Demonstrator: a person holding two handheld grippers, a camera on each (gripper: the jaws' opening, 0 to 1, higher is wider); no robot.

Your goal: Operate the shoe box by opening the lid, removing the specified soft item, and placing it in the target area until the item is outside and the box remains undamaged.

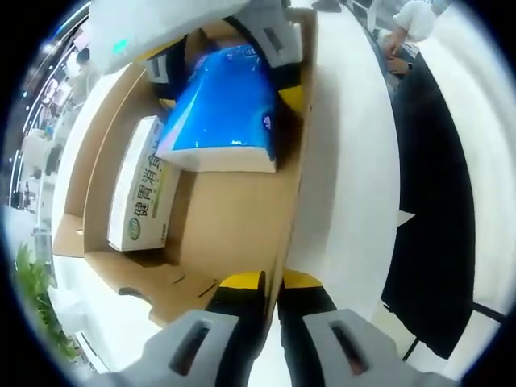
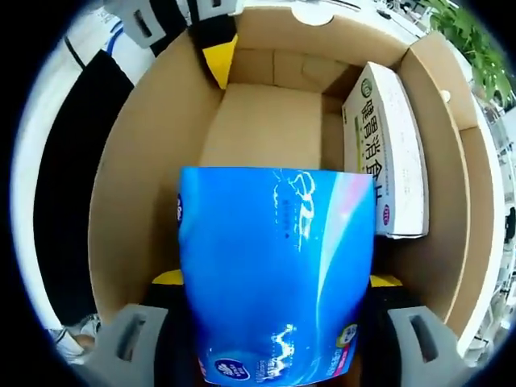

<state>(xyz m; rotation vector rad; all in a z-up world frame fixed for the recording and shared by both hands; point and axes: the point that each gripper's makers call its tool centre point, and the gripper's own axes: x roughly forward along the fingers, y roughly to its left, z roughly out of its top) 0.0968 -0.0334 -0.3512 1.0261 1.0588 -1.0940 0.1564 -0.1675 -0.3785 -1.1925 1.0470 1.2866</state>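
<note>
Right gripper point(image 2: 274, 302), low in the right gripper view, clamps the blue soft pack point(image 2: 274, 274) between its jaws; the pack fills the lower centre, apparently just clear of the floor of the open shoe box point(image 2: 137, 177). Left gripper point(image 1: 270, 294), at the bottom of the left gripper view, pinches the box wall point(image 1: 297, 161), steadying it. Farther in, a white carton point(image 2: 387, 153) lies along the far side. Removal is in hand; next, a straight lift clear of the walls.

1 open cardboard shoe box point(image 2: 137, 201) holds 2 items: 1 blue tissue pack point(image 2: 274, 274), 1 white medicine carton point(image 2: 391, 153) at 2 o'clock.
</note>
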